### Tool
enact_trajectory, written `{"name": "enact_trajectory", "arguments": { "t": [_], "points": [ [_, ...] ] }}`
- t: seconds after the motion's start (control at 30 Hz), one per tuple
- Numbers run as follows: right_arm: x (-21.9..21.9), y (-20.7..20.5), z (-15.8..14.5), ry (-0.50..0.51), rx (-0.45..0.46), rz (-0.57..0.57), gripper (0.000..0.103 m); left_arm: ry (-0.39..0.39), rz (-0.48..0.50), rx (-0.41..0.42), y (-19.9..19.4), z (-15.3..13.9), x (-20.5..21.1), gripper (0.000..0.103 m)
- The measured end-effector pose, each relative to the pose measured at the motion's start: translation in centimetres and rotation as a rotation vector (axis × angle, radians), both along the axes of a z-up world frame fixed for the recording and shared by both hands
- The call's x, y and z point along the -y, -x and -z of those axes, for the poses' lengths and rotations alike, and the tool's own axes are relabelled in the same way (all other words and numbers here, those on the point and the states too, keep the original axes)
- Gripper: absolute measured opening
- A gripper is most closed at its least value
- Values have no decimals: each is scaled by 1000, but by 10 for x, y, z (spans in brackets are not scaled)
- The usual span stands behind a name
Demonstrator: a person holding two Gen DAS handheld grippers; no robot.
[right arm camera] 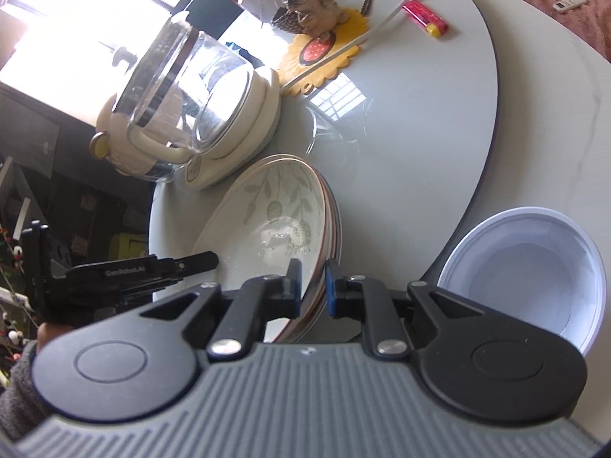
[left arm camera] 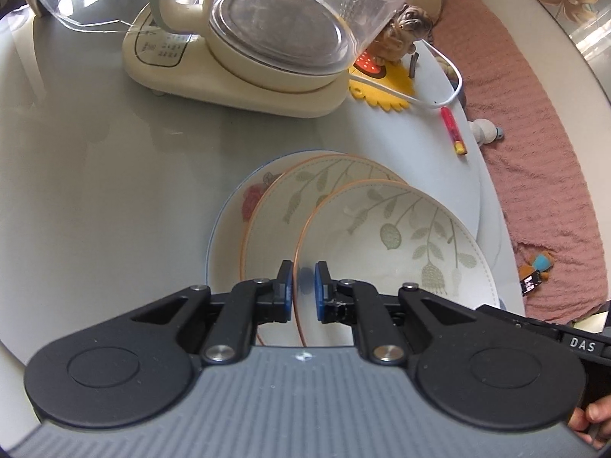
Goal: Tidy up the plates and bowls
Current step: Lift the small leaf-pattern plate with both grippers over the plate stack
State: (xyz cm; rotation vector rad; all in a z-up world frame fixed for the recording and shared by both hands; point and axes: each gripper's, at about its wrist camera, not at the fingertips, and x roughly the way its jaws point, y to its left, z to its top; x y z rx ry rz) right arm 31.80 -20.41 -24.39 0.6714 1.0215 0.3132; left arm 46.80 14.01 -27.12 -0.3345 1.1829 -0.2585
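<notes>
Left gripper (left arm camera: pixel 304 291): jaws narrow, clamped on the rim of the top leaf-pattern plate (left arm camera: pixel 401 236), which overlaps 2 more plates on the grey table (left arm camera: pixel 95 191). Right gripper (right arm camera: pixel 313 286): jaws narrow, clamped on the stack's opposite rim. White bowl (right arm camera: pixel 527 274) sits beside the stack

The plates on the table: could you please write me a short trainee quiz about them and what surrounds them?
1. True or false: the left gripper is shut on the rim of the top plate.
2. The dog figurine stands on: A) a yellow flower mat; B) a book; C) a folded towel.
3. In the left wrist view, how many plates make up the plate pile?

Key: 1 true; 2 A; 3 three.
</notes>
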Motion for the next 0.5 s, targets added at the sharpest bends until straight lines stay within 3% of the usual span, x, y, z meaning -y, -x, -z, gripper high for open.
{"name": "enact_trajectory", "arguments": {
  "t": [0.5],
  "points": [
    [-4, -11, 5, 16, -12, -8, 16, -21, -8, -19, -4, 6, 0, 14]
  ]
}}
